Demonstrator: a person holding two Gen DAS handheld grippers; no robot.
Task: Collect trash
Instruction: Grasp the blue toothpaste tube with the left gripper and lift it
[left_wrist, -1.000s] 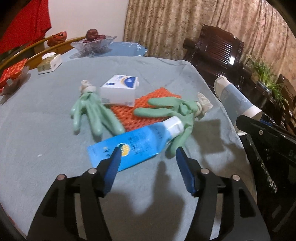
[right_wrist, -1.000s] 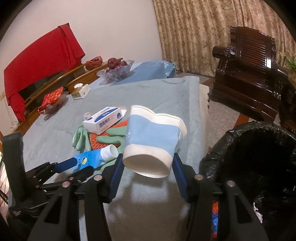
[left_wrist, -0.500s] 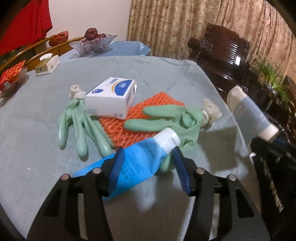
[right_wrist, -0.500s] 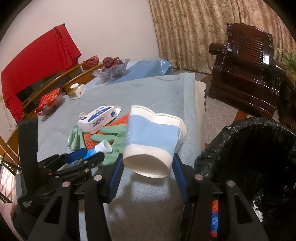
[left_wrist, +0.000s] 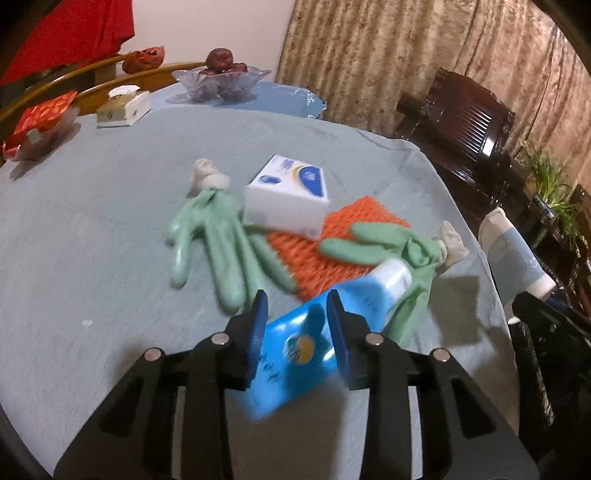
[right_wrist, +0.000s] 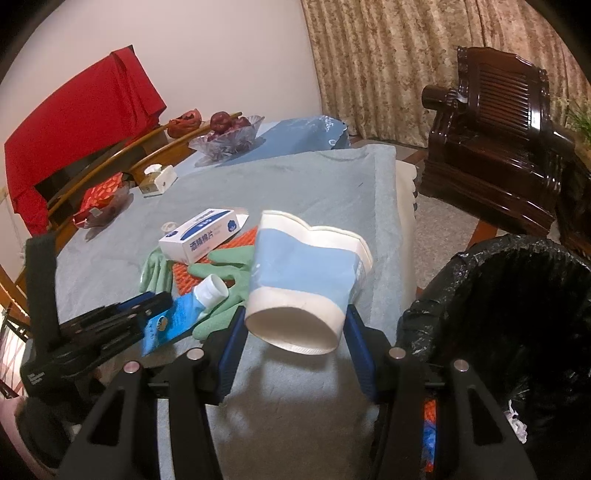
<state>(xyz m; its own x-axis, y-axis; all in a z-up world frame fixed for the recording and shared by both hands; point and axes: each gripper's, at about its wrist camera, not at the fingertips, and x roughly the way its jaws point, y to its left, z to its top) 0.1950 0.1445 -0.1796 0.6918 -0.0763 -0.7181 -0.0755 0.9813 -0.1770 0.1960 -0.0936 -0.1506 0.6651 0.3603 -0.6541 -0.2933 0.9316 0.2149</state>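
Pinching the blue tube (left_wrist: 295, 343), left gripper (left_wrist: 297, 317) jaws just closing, cap end slanting up-right, away.

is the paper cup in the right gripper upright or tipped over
Tipped. The paper cup lies almost on its side between the right gripper pads, its base facing the camera and its crushed rim pointing away.

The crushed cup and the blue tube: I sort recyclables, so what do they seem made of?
Crushed cup: likely coated paper, matte, with sharp creases and a rolled rim. Blue tube: probably soft, glossy plastic with a white hard-plastic cap; it dents between the left gripper pads.
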